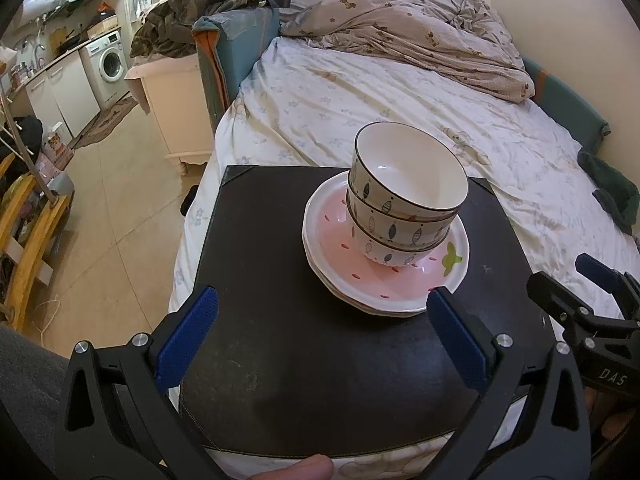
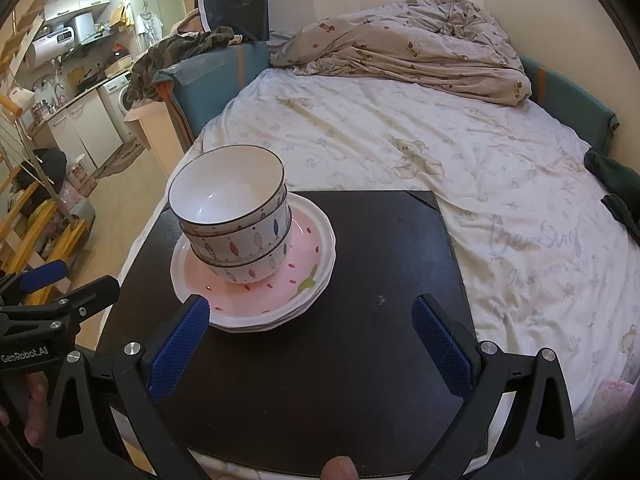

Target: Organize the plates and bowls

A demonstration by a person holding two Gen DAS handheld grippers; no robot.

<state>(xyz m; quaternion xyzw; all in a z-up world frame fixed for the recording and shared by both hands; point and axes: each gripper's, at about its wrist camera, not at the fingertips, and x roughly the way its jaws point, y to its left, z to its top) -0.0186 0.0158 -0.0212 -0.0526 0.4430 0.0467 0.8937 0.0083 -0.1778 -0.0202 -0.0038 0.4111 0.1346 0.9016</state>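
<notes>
Three white bowls with fish patterns (image 1: pixel 404 204) (image 2: pixel 236 220) stand nested in a stack on pink strawberry-print plates (image 1: pixel 404 284) (image 2: pixel 280 288). The plates rest on a black square board (image 1: pixel 280 280) (image 2: pixel 360 280) laid on the bed. My left gripper (image 1: pixel 322 332) is open, its blue pads wide apart, just in front of the plates with nothing between them. My right gripper (image 2: pixel 310 336) is open too, its left fingertip close to the plates' front rim. In the left wrist view the right gripper (image 1: pixel 592 292) shows at the right edge; the left gripper (image 2: pixel 52 284) shows at the left of the right wrist view.
The board lies on a white-sheeted bed (image 1: pixel 360 96) (image 2: pixel 480 160) with a crumpled duvet (image 1: pixel 412 28) at the back. Dark green cloth (image 1: pixel 612 192) lies at the bed's right edge. A kitchen with a washing machine (image 1: pixel 110 60) and a wooden rack (image 1: pixel 32 232) lie left.
</notes>
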